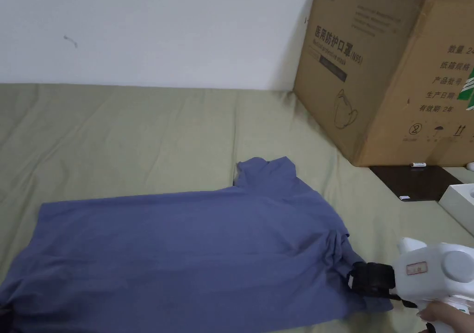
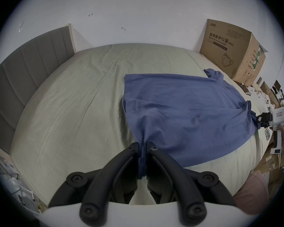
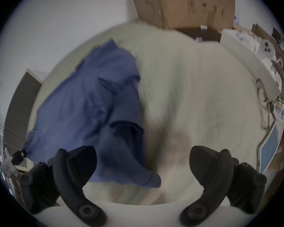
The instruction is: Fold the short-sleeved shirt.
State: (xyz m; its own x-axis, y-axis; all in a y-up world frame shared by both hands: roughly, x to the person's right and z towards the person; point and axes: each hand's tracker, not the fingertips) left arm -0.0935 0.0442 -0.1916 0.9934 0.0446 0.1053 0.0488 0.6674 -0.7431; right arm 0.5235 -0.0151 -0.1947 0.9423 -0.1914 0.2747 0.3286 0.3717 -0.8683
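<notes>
We have the blue shirt [image 1: 185,246] spread across the green bed sheet [image 1: 139,130], lying sideways in the head view: hem toward 9 o'clock, one sleeve [image 1: 268,174] poking up at 12 o'clock beside the cardboard box [image 1: 384,70], which stands at 2 o'clock

Our left gripper [image 2: 143,147] is clamped on a bunched fold of the shirt's hem, cloth pinched between both jaws in the left gripper view. Our right gripper [image 3: 143,166] has its jaws wide apart, with the near sleeve lying loose on the sheet between them and neither jaw pressing it; the right gripper view is blurred, so exact contact is hard to read. In the head view it sits at 4 o'clock, right at the sleeve end

We judge this an early step: the shirt looks laid out flat, with no fold made yet. Next we would need the right jaws to close on the sleeve or shoulder, then both grippers lift together and carry one edge over the body, keeping the cloth taut so it lands without wrinkles
</notes>
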